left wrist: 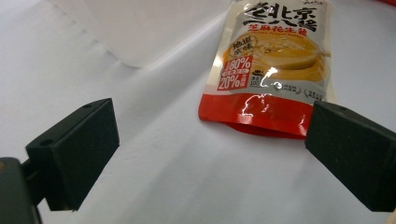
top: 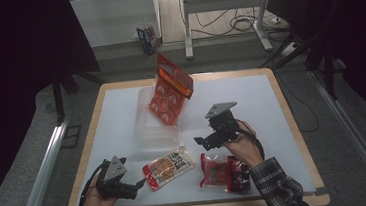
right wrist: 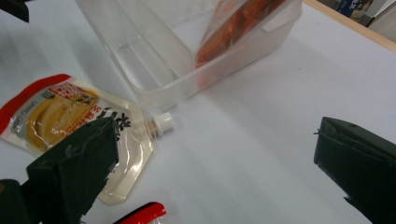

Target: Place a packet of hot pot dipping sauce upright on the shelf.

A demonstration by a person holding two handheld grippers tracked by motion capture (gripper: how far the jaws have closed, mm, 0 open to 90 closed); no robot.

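A lab or test room (dark curtains [top: 19, 37] around), with floor cables [top: 242, 23] behind the table [top: 116, 114].

Your right gripper [right wrist: 210, 172]: jaws wide apart, nothing between them but bare white table [right wrist: 261, 140]. Spouted pouch [right wrist: 70, 116] flat on table, partly behind left jaw, white cap [right wrist: 163, 122] pointing toward gap. Clear plastic bin [right wrist: 187, 51] ahead of jaws, beyond pouch cap; orange packet [right wrist: 233, 23] leaning inside it. Red packet edge [right wrist: 144, 213] just beside left jaw's base, low in frame.
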